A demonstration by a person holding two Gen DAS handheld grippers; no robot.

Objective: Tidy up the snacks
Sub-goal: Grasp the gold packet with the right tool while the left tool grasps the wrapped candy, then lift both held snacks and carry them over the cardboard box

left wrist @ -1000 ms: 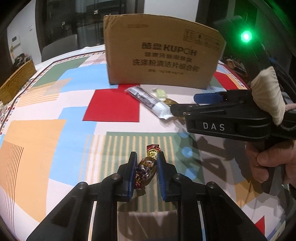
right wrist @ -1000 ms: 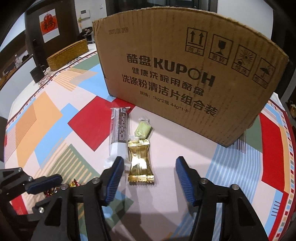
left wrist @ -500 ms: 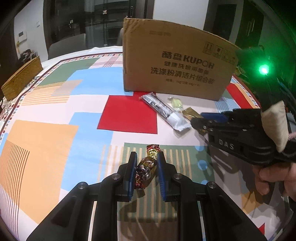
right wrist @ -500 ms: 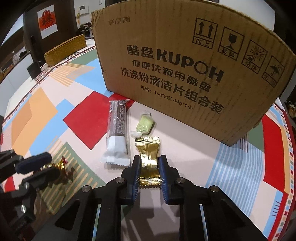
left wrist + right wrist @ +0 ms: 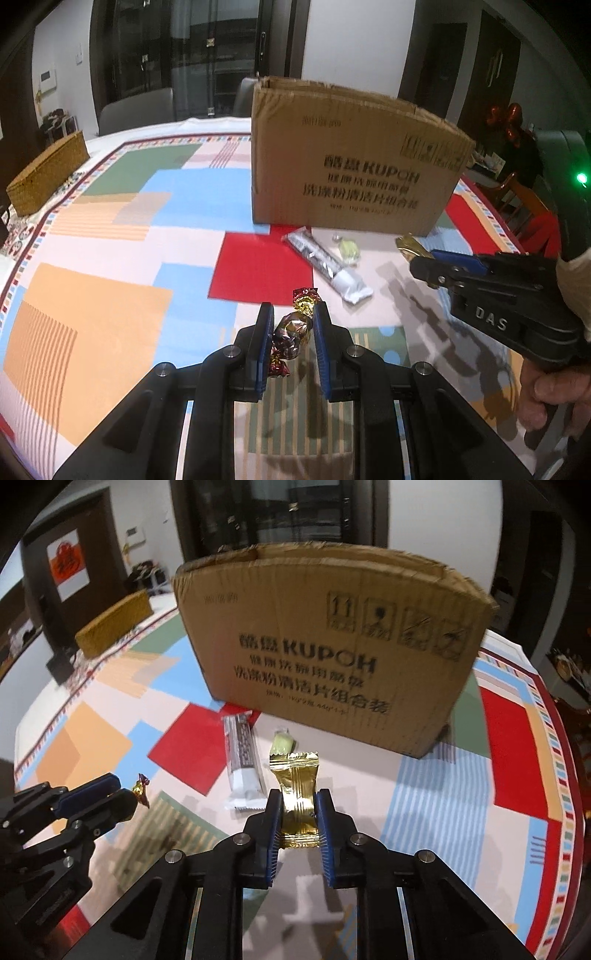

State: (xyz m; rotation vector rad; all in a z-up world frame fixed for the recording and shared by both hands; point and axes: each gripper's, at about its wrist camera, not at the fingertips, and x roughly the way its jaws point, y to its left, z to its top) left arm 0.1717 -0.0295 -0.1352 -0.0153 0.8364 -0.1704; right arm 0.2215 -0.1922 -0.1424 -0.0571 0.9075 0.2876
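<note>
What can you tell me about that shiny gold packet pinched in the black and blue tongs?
The gold foil snack packet is a small pillow-shaped wrapper, shiny and crinkled, with a seam down its middle and zigzag-cut ends. The right gripper is shut on its lower half, one blue pad pressing each side. It points away from the camera, top end toward the brown cardboard box, and appears lifted off the patterned tablecloth. The left view shows only its tip.
</note>
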